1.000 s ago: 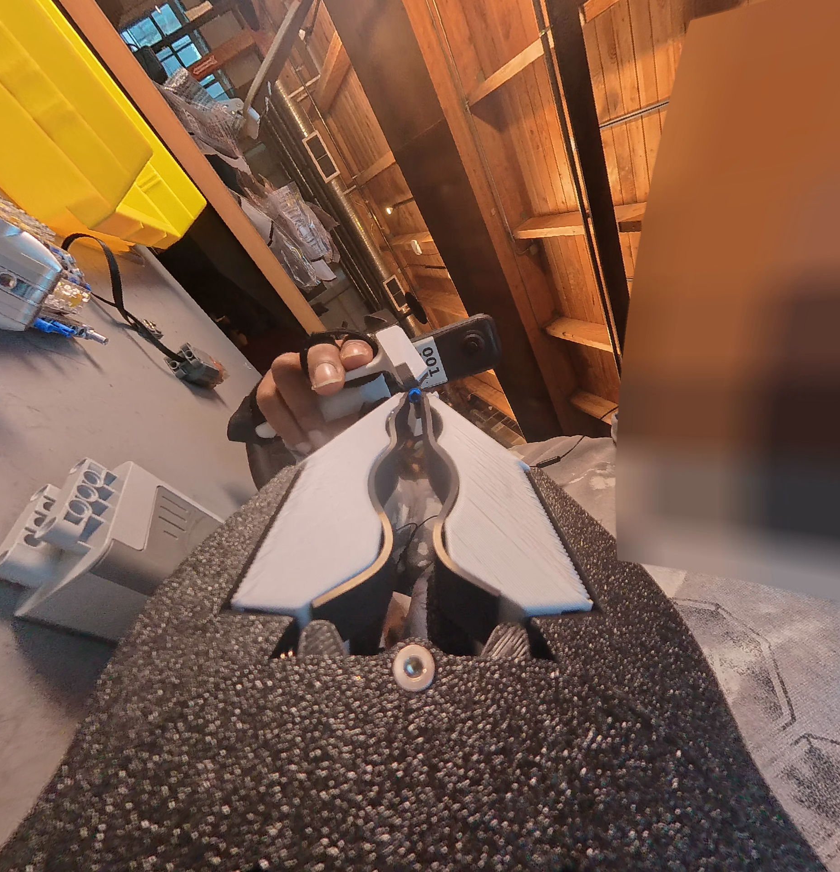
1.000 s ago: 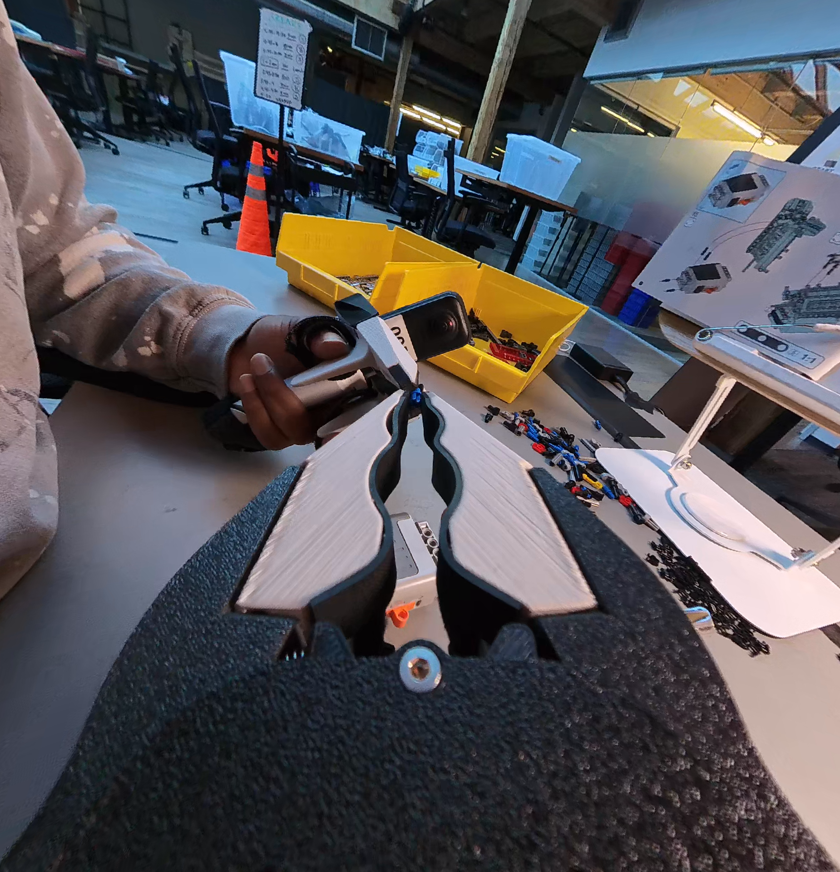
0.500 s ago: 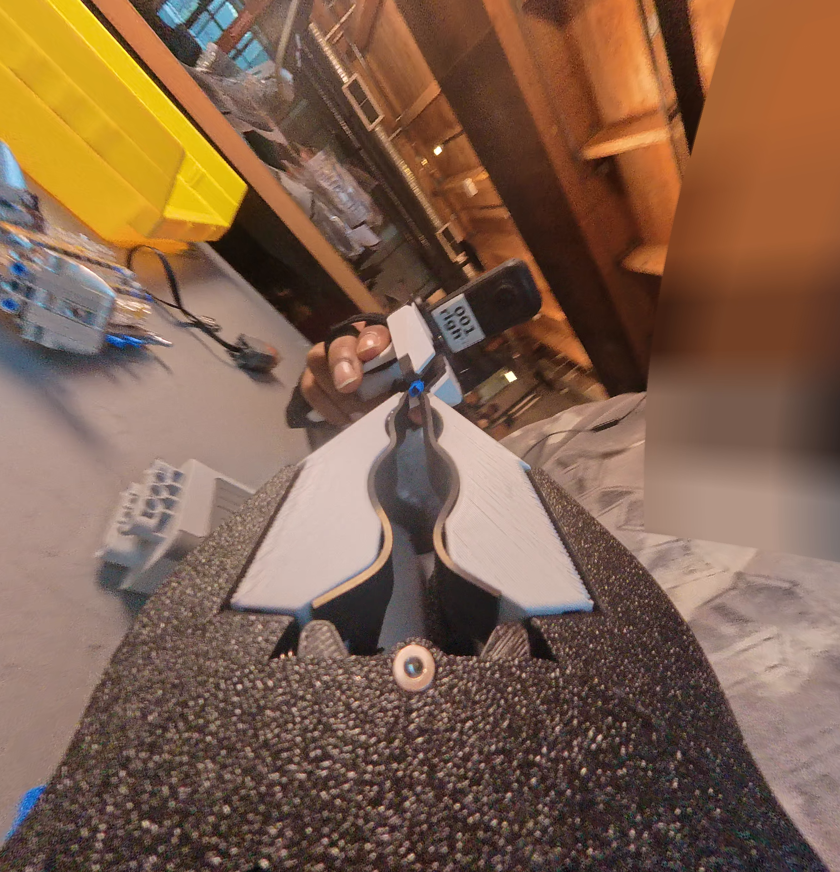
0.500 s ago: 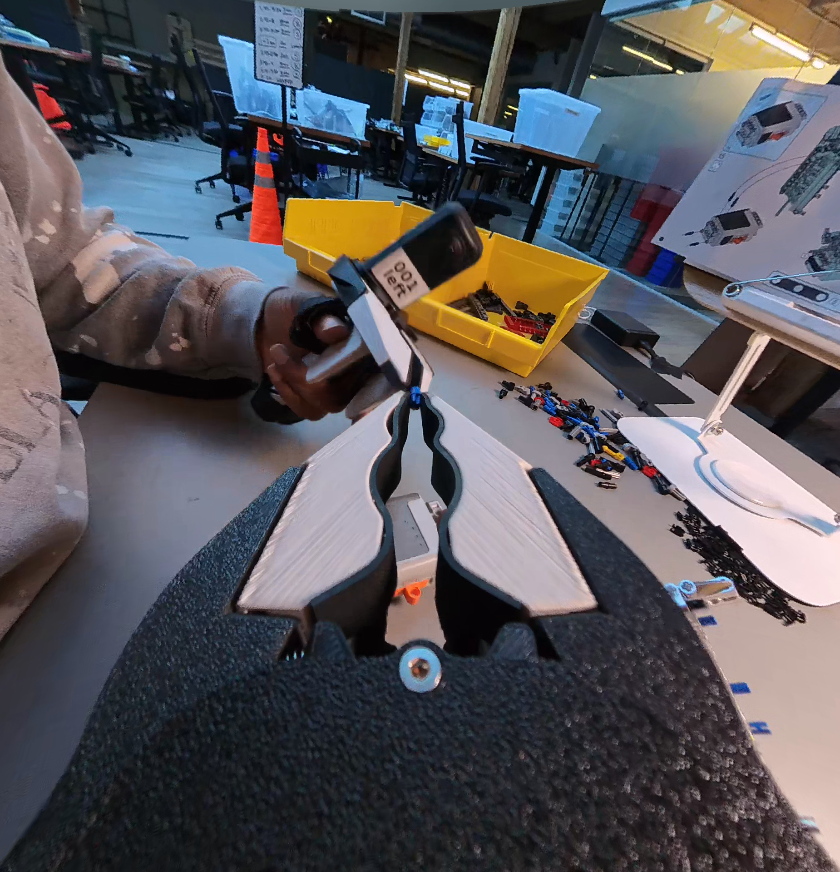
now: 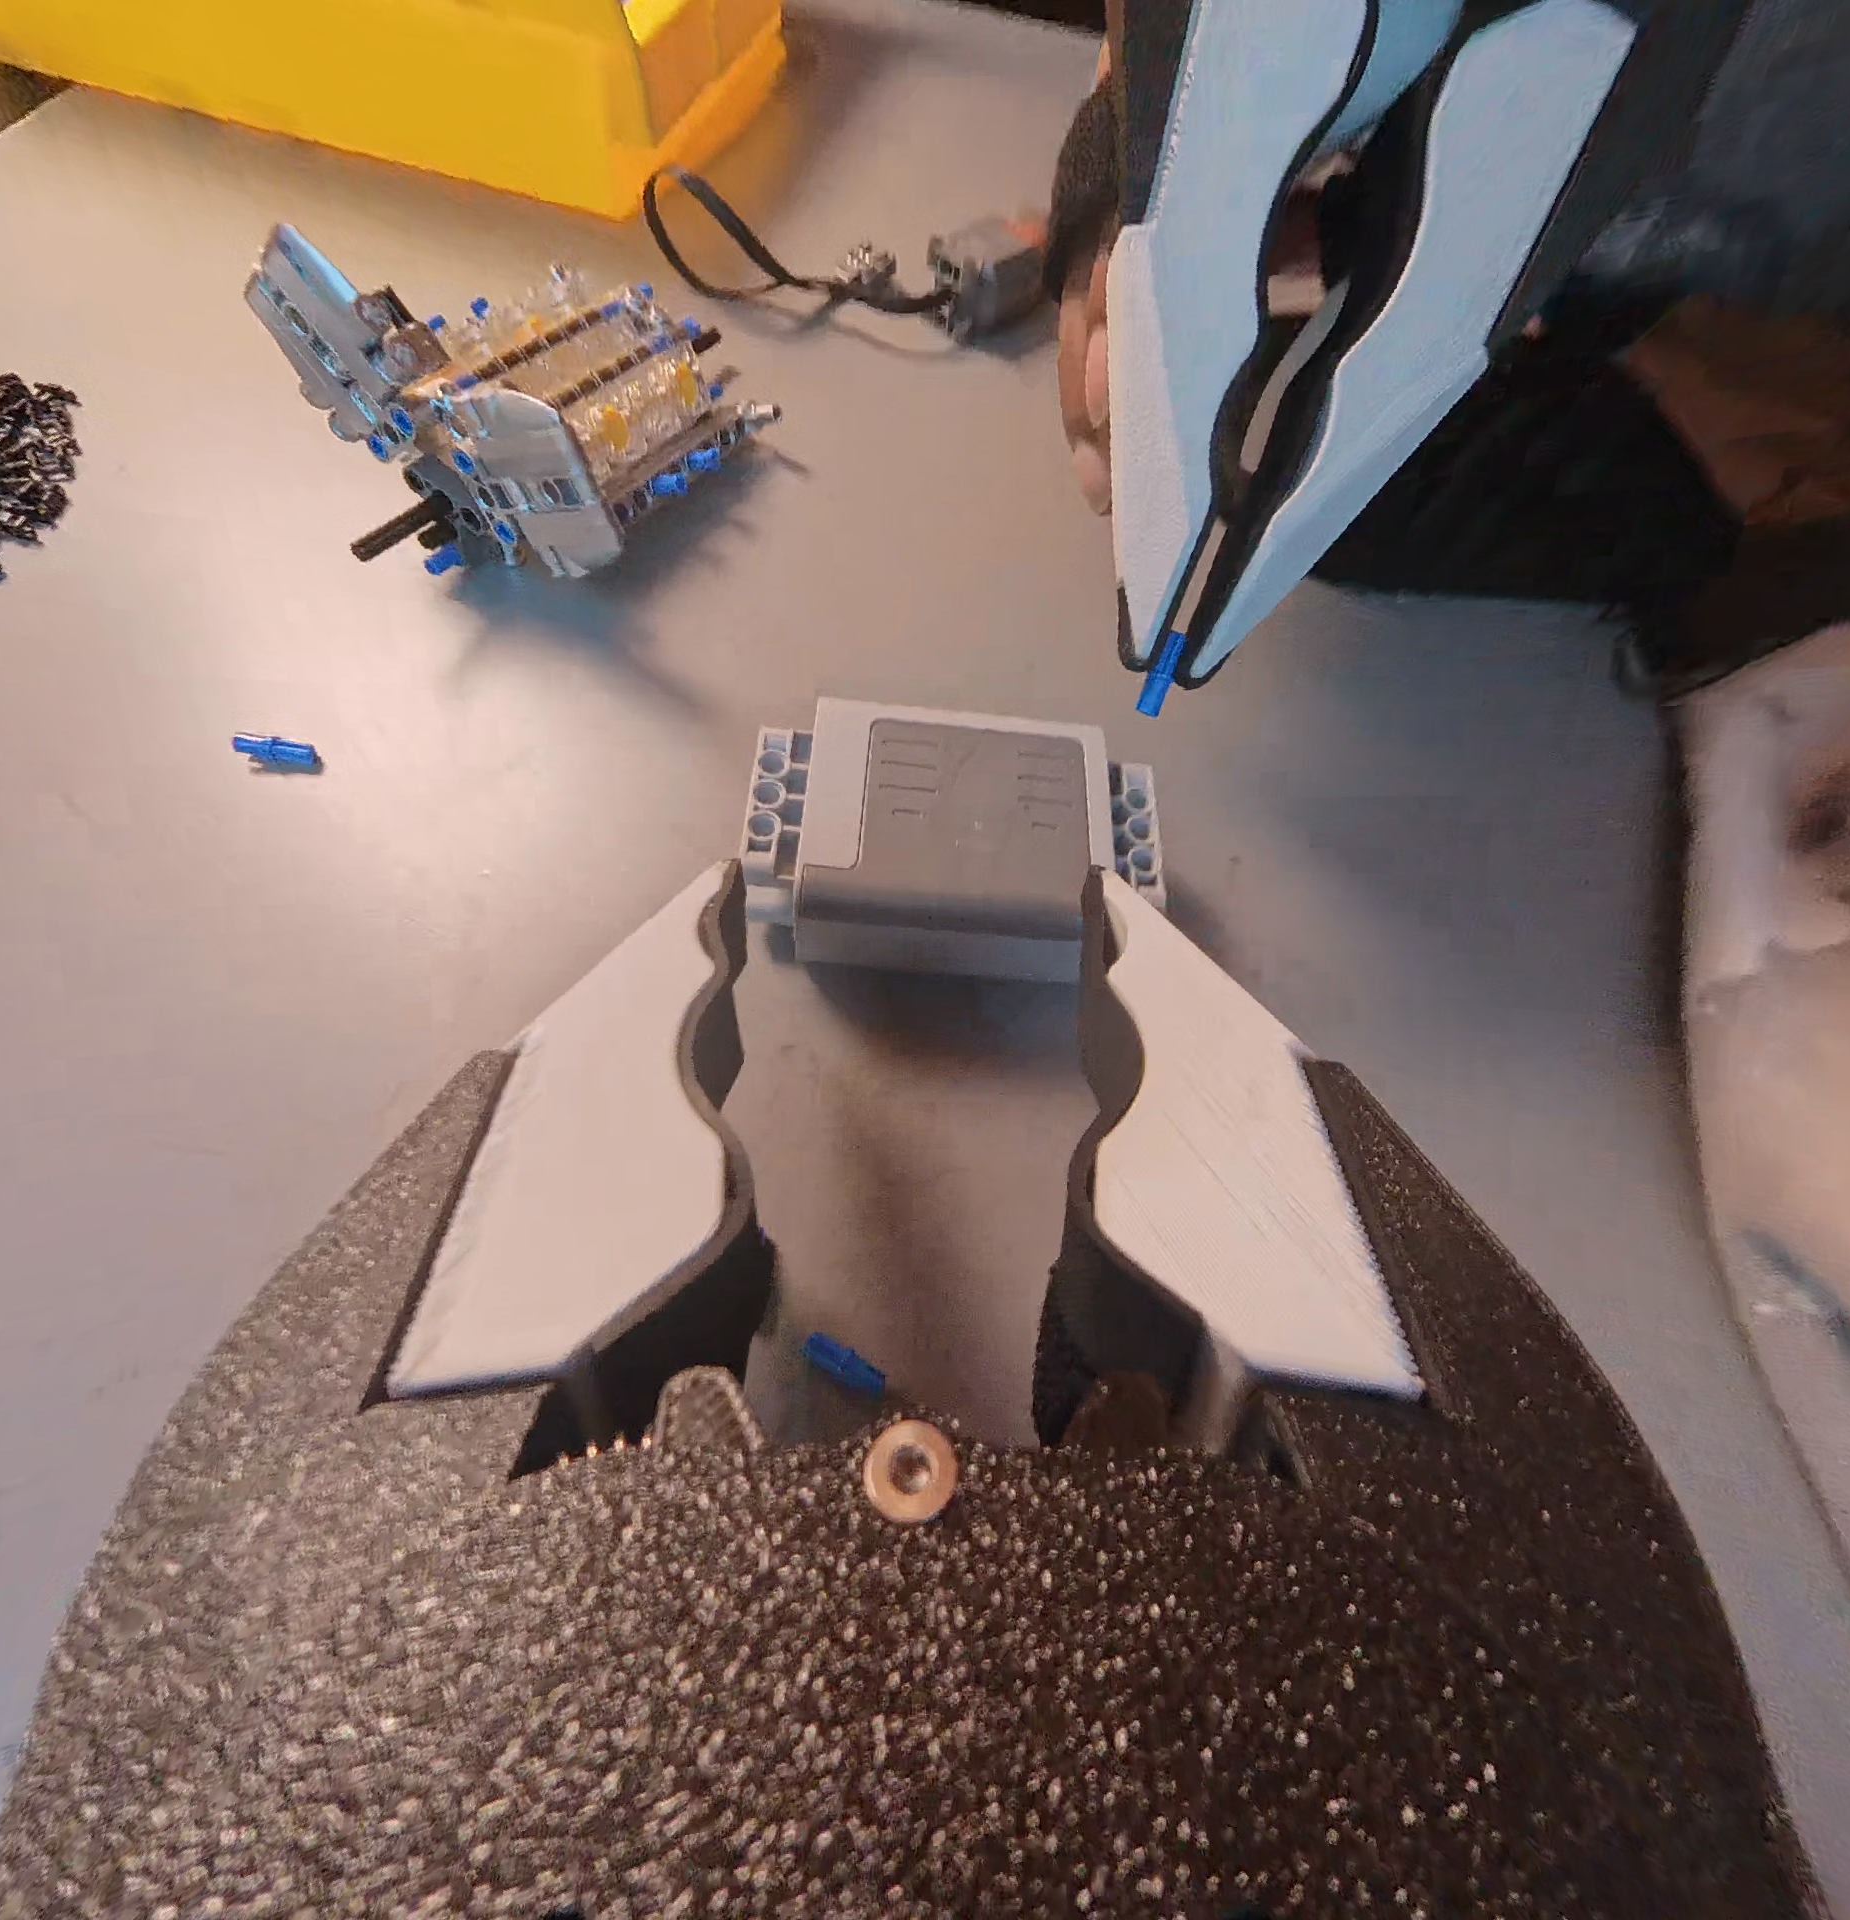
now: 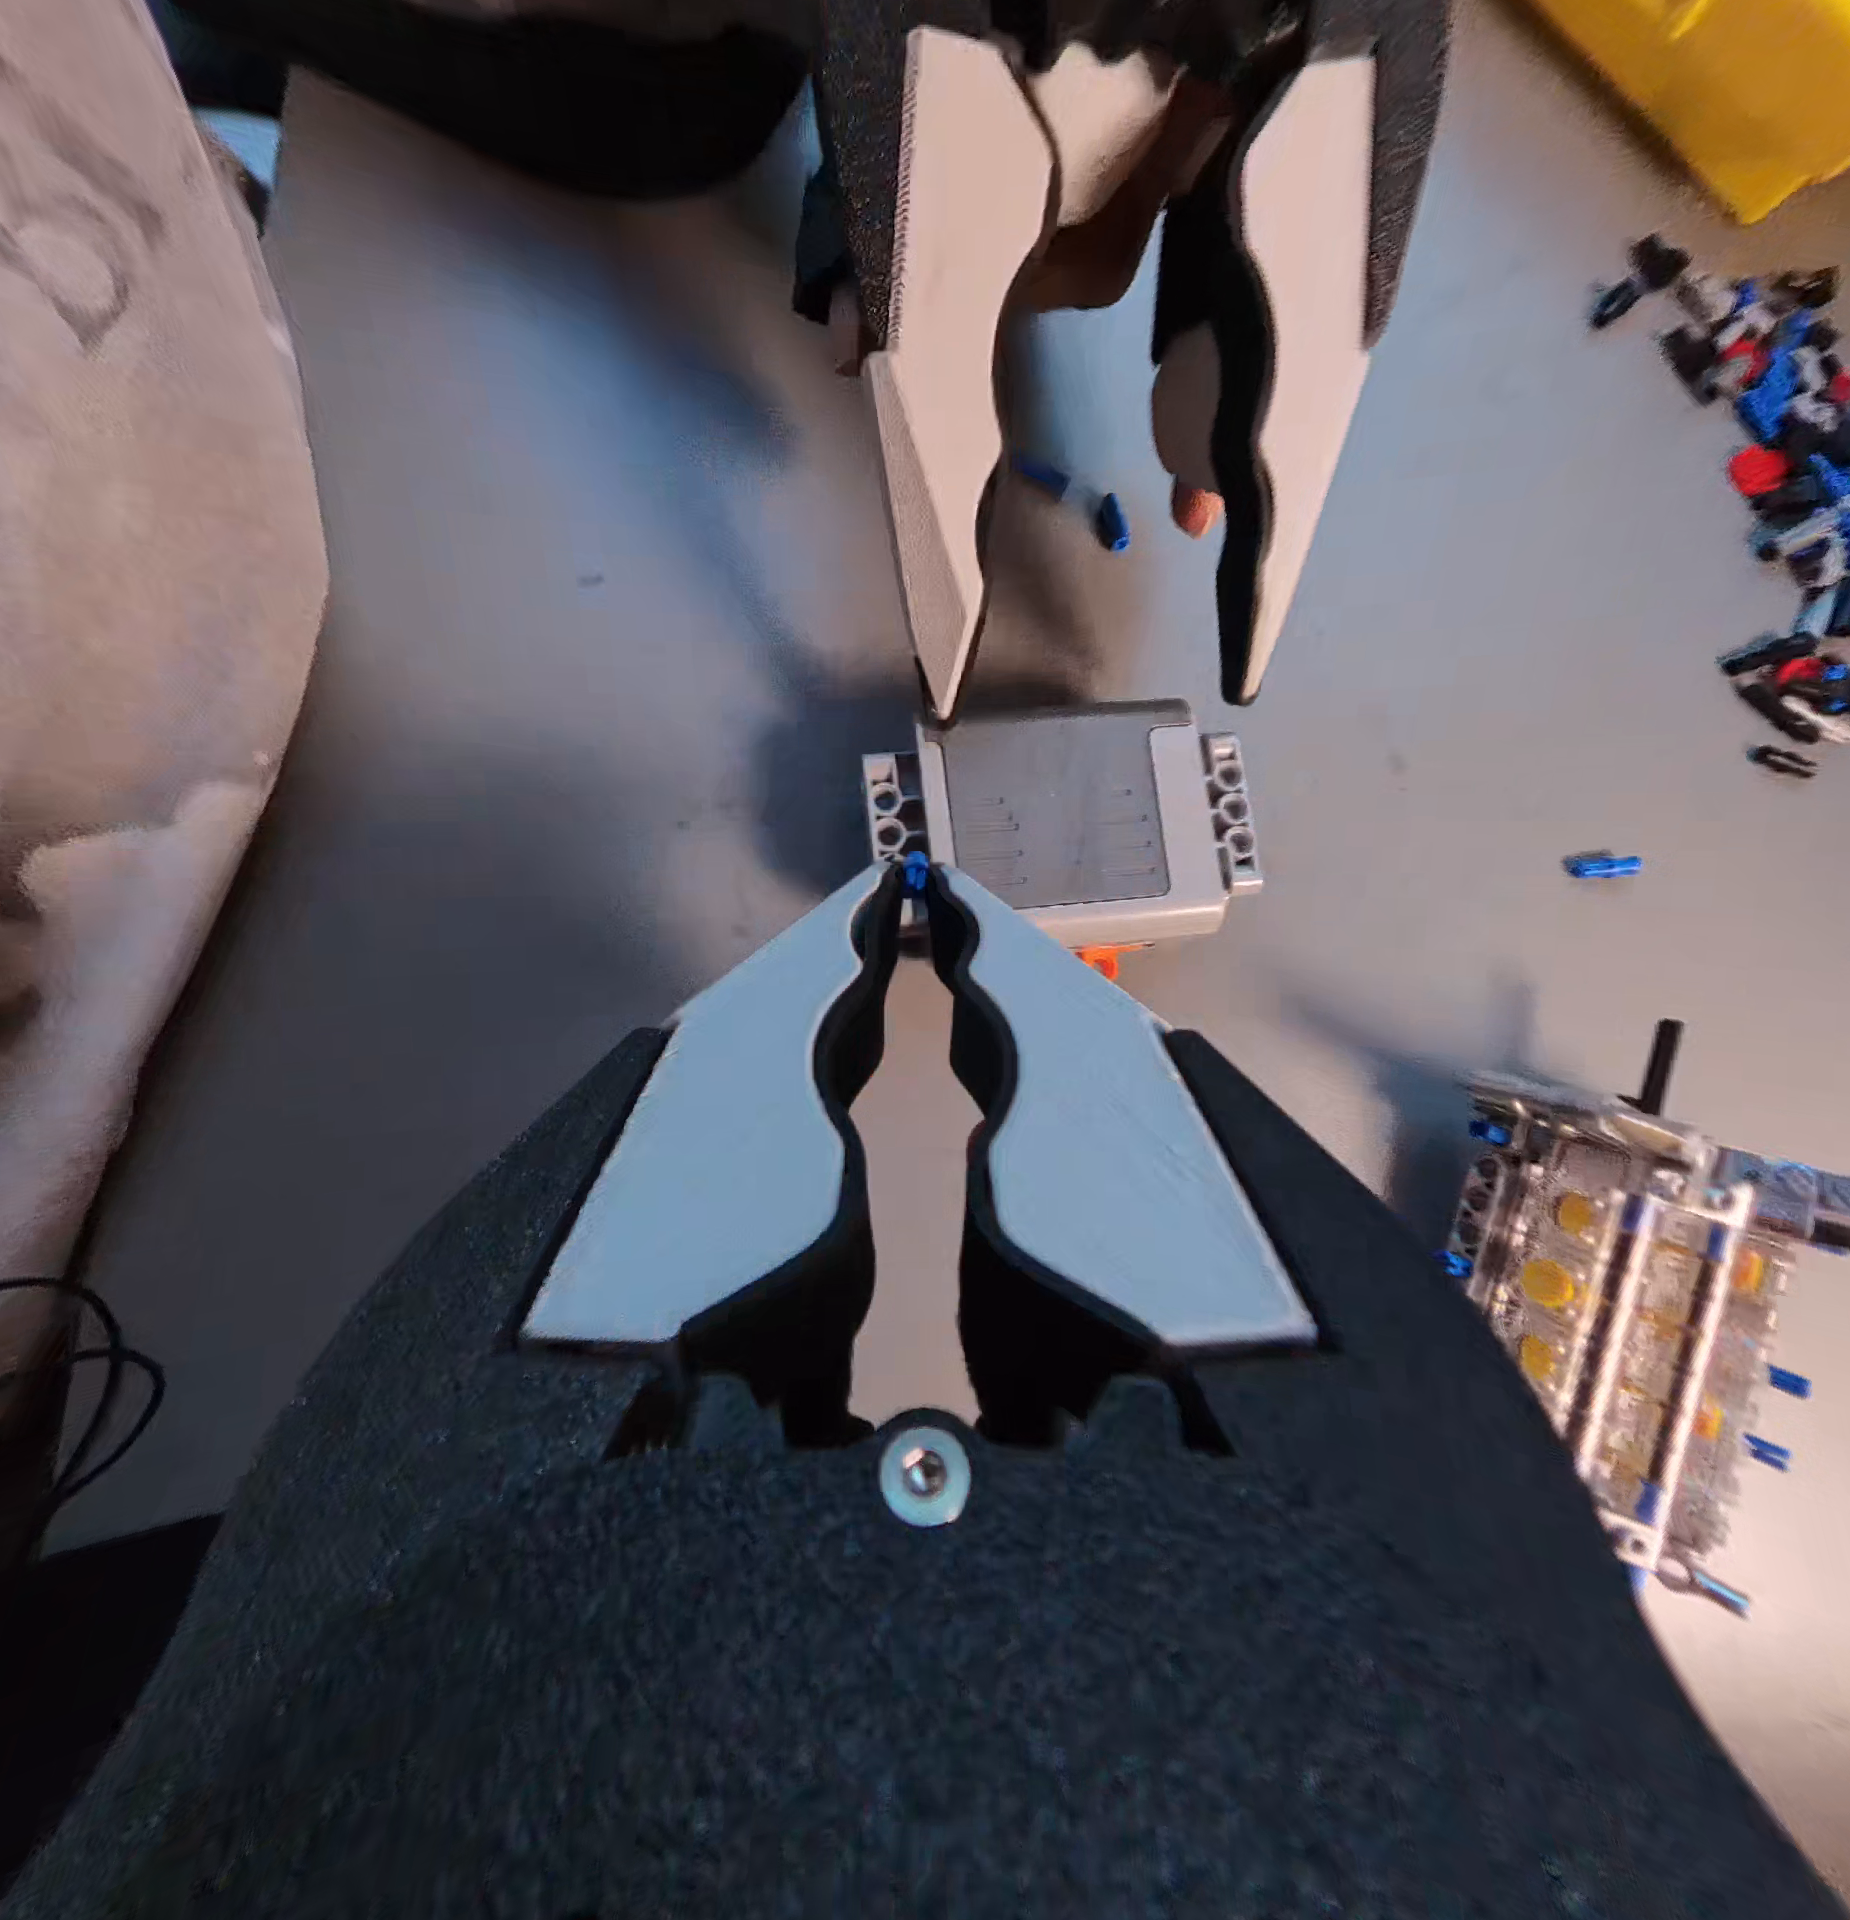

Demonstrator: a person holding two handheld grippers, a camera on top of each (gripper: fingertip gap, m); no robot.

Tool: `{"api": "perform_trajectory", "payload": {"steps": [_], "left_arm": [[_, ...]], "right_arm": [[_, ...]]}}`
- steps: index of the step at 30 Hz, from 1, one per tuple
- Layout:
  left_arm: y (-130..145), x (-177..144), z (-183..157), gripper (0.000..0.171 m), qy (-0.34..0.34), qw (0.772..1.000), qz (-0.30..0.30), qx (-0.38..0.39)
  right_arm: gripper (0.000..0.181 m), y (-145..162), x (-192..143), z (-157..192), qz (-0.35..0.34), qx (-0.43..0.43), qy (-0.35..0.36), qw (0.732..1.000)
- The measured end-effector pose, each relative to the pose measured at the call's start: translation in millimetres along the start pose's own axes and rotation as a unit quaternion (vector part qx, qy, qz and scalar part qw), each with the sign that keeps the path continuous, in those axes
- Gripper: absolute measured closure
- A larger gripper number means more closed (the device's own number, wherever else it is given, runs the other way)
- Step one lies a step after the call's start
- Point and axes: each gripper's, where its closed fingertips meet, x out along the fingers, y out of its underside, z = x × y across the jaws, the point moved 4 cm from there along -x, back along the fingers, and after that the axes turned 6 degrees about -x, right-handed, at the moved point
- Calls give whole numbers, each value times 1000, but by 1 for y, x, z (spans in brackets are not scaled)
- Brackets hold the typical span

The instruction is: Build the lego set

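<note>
Right gripper pinching, apparently, blue pin

It looked like a workshop: a grey desk carried a yellow parts bin, loose building-brick pieces and a half-built brick model.

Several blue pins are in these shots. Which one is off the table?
The blue pin clamped in the right tool, just above the grey box. The other pins lie loose on the table.
</note>
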Motion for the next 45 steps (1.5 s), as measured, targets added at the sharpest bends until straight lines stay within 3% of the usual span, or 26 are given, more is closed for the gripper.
{"api": "perform_trajectory", "payload": {"steps": [12, 15, 20, 36, 45], "left_arm": [[3, 3, -5, 109, 3, 1000, 12, 17], [5, 4, -6, 100, 7, 999, 24, 26], [7, 7, -7, 99, 7, 999, 33, 39], [6, 8, -7, 107, 3, 998, 39, 56], [7, 7, -7, 106, 5, 997, 42, 57]], "right_arm": [[178, -4, 12, -2, 134, -68, -57, 987], [178, -5, 14, 1, 159, -79, -76, 981], [178, -5, 16, -1, 194, -95, -86, 973], [178, -10, 21, -1, 238, -121, -111, 957], [178, -11, 22, 0, 224, -147, -102, 958]]}}
